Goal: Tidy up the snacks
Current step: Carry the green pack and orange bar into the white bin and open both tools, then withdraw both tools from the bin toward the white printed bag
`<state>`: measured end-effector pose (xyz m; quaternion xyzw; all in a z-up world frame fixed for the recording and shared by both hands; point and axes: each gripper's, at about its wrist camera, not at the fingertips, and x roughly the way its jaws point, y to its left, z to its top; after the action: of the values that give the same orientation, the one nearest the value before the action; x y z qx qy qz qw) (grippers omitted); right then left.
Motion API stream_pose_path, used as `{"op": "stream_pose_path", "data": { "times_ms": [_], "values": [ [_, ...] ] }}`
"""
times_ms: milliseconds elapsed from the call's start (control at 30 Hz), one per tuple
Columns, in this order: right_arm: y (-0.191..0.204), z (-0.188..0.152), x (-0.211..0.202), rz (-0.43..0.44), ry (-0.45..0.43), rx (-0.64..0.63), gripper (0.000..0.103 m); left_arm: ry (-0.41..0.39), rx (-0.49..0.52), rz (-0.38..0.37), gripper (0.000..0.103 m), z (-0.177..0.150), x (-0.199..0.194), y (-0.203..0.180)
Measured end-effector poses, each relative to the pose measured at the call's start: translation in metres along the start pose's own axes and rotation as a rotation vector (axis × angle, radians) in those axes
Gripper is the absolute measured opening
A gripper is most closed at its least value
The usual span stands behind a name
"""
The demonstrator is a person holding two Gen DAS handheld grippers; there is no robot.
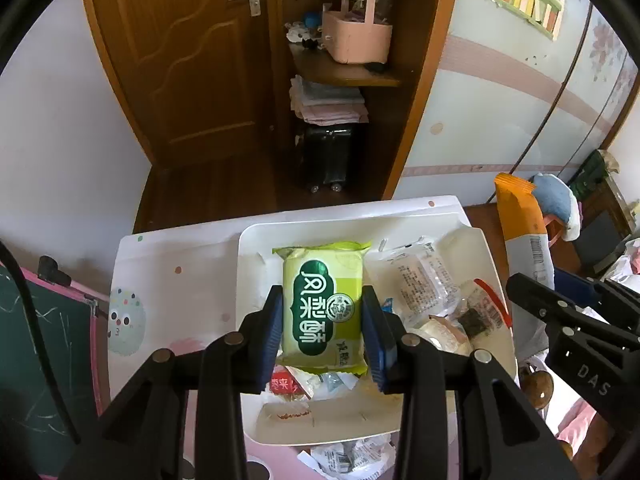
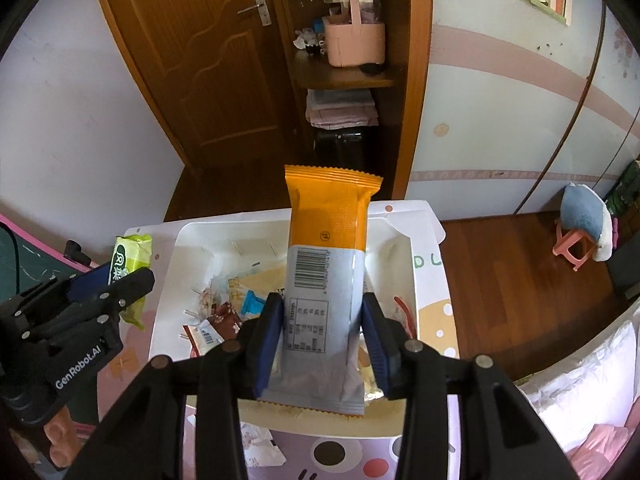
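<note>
Left gripper — blue pads closed against both long sides of a green snack packet. The packet stands between the fingers, white lettering on a dark green label, its crimped top edge pointing away from the camera. It hangs over the white tray, clear of the loose wrappers below as far as the left wrist view shows.

Right gripper — pads set at either side of an orange-and-grey snack bar, barcode side up. The bar sits lengthwise between the fingers, orange end far, grey end near the camera. The left pad lies against the wrapper; on the right a thin sliver of gap shows by the pad, so the hold looks light. The bar is above the same tray.

The tray rests on a small printed table with pastel dots and a cartoon face. Inside it: a heap of small wrapped snacks — clear sachets, a red-trimmed pack, a blue scrap. More wrappers lie on the table at the tray's near edge.

From the right wrist view the left gripper shows at far left with the green packet poking up beyond its fingers, just beside the tray's left rim.
</note>
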<state>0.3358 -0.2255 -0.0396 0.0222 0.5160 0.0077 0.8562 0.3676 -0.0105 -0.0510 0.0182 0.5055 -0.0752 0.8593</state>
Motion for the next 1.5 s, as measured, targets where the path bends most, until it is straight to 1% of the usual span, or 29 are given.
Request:
{"op": "stream_pose_path", "data": {
  "times_ms": [33, 100, 133, 167, 200, 233, 300, 400, 567, 733, 1133, 1500],
  "values": [
    [0.001, 0.001, 0.002, 0.001, 0.002, -0.003, 0.042, -0.003, -0.002, 0.002, 0.040, 0.000, 0.001, 0.000],
    [0.001, 0.003, 0.003, 0.003, -0.001, -0.001, 0.042, -0.009, -0.002, 0.007, 0.060, 0.000, 0.003, 0.001],
    [0.001, 0.003, 0.005, 0.003, -0.005, 0.001, 0.042, -0.015, -0.006, 0.015, 0.080, 0.000, 0.004, 0.002],
    [0.001, 0.004, 0.006, 0.004, -0.008, 0.002, 0.043, -0.028, -0.012, 0.024, 0.087, -0.001, 0.002, 0.002],
    [0.001, 0.003, 0.008, 0.008, -0.006, 0.006, 0.047, -0.041, -0.016, 0.026, 0.088, -0.002, 0.001, 0.004],
    [0.001, 0.002, 0.009, 0.010, -0.002, 0.009, 0.054, -0.047, -0.016, 0.026, 0.088, -0.002, 0.000, 0.005],
    [0.000, 0.001, 0.011, 0.020, 0.001, 0.015, 0.062, -0.036, -0.011, 0.022, 0.088, -0.003, 0.002, 0.007],
    [0.000, -0.004, 0.012, 0.020, 0.001, 0.026, 0.067, -0.027, -0.009, 0.025, 0.088, -0.005, 0.003, 0.010],
    [-0.001, -0.006, 0.012, 0.036, 0.005, 0.041, 0.070, -0.030, -0.015, 0.026, 0.088, -0.010, -0.001, 0.012],
    [0.001, -0.008, 0.006, 0.039, -0.014, 0.047, 0.076, -0.039, -0.020, 0.023, 0.088, -0.015, -0.009, 0.015],
    [0.011, -0.019, -0.024, 0.053, -0.061, 0.028, 0.077, -0.083, -0.034, 0.020, 0.088, -0.032, -0.047, 0.016],
    [0.027, -0.046, -0.071, 0.033, -0.136, -0.029, 0.077, -0.142, -0.045, 0.020, 0.089, -0.063, -0.097, 0.016]
  ]
}}
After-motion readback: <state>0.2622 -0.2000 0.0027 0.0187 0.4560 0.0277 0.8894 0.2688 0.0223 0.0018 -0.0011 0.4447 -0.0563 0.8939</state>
